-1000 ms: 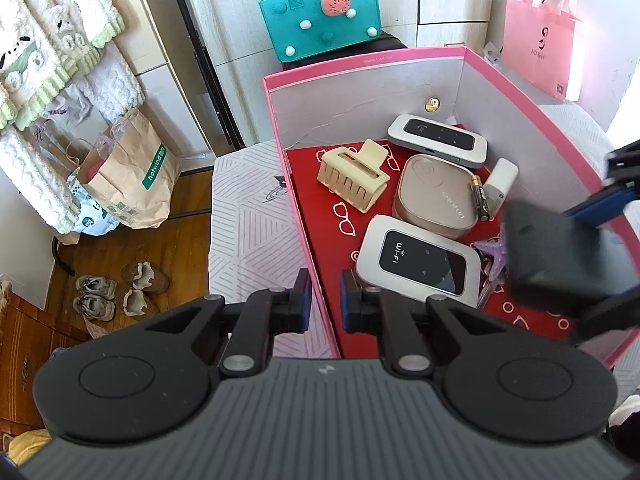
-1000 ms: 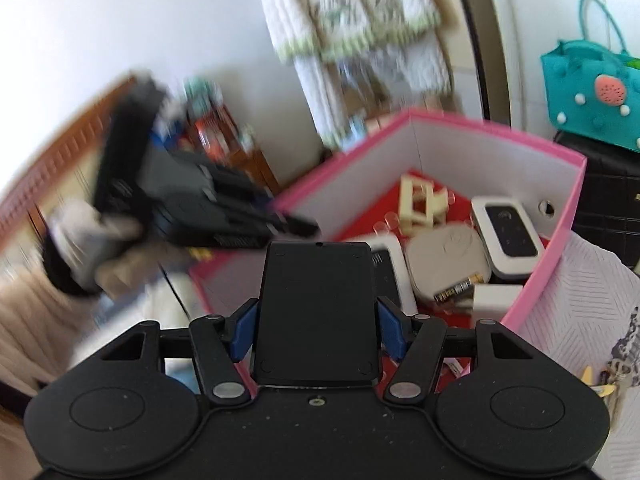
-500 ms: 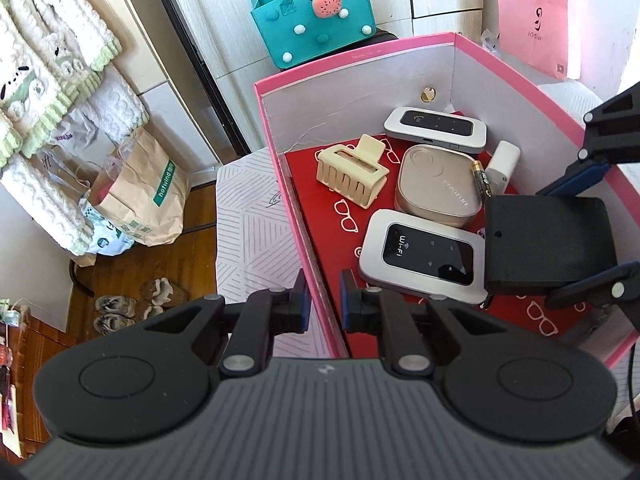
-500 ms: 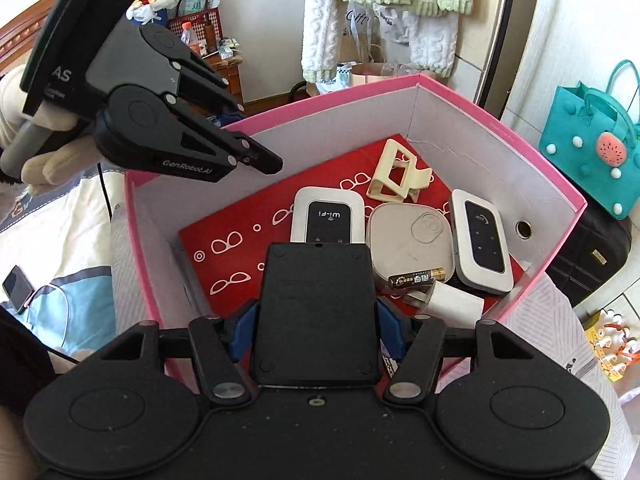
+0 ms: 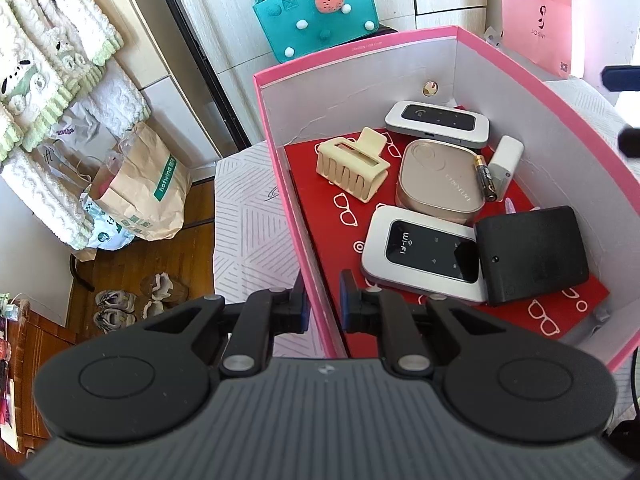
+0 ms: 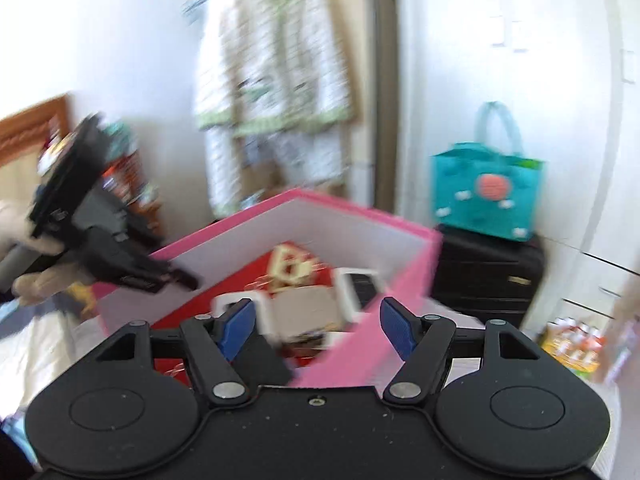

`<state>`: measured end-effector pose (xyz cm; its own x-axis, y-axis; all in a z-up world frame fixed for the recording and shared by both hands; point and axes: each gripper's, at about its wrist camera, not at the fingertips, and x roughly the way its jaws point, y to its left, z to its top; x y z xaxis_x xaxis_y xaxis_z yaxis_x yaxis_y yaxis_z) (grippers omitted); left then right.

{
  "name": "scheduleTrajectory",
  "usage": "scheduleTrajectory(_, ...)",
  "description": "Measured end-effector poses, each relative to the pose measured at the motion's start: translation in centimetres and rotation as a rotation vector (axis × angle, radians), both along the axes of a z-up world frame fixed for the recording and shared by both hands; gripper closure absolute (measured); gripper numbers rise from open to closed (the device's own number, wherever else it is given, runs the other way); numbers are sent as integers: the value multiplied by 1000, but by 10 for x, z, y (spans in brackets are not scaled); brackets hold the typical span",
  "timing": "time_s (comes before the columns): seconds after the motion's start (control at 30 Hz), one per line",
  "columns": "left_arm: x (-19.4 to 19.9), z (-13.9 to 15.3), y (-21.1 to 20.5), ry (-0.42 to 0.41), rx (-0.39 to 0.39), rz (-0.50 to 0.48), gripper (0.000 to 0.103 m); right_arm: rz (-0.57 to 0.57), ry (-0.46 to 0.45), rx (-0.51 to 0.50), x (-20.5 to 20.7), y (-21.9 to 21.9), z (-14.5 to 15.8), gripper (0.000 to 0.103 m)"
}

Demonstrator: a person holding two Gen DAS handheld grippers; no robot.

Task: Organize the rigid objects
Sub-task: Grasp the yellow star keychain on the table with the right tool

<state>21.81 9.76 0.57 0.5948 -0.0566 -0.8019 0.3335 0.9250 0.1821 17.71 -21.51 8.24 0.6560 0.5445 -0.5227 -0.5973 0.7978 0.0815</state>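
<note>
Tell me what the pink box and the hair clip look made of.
Pink box: looks like cardboard, matte pink outside and white inside, with thin creased walls. Hair clip: probably moulded plastic, cream, smooth with a slight sheen on its teeth.

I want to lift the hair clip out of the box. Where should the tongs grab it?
Probably come straight down from above and pinch the hair clip across its long ribbed body, one finger on each long side. It lies flat on the red floor with bare space on the left; the gold case sits close on the right, so a sideways approach looks cramped.
</note>
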Motion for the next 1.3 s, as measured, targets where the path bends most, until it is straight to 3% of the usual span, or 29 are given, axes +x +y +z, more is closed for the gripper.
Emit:
scheduleTrajectory(0.07, 0, 0, 1, 1, -9, 4, 91, -51, -9, 21, -3, -17, -6, 29)
scheduleTrajectory(0.2, -1, 0, 6, -3, -41, 18, 91, -212, -101, -71, -3, -33, -15, 29)
scheduleTrajectory(0.37, -2, 0, 9, 11, -61, 28, 91, -320, -69, -39, 3, -52, -35, 29)
scheduleTrajectory(0.47, -1, 0, 8, 13, -58, 28, 91, -348, -50, -73, 5, -48, -53, 30)
scheduleTrajectory(0.6, -1, 0, 8, 11, -63, 31, 91, -325, 18, -57, 12, -42, -76, 45)
scheduleTrajectory(0.7, -2, 0, 10, 10, -71, 32, 91, -320, 21, -102, 14, -34, -86, 53)
scheduleTrajectory(0.83, -1, 0, 11, 17, -74, 26, 91, -319, 23, -158, 19, -29, -94, 52)
scheduleTrajectory(1.0, 0, 0, 11, 19, -71, 25, 91, -346, 33, -213, 29, -27, -101, 43)
scheduleTrajectory(1.3, 0, 0, 10, 21, -68, 24, 91, -343, 76, -171, 40, -32, -113, 44)
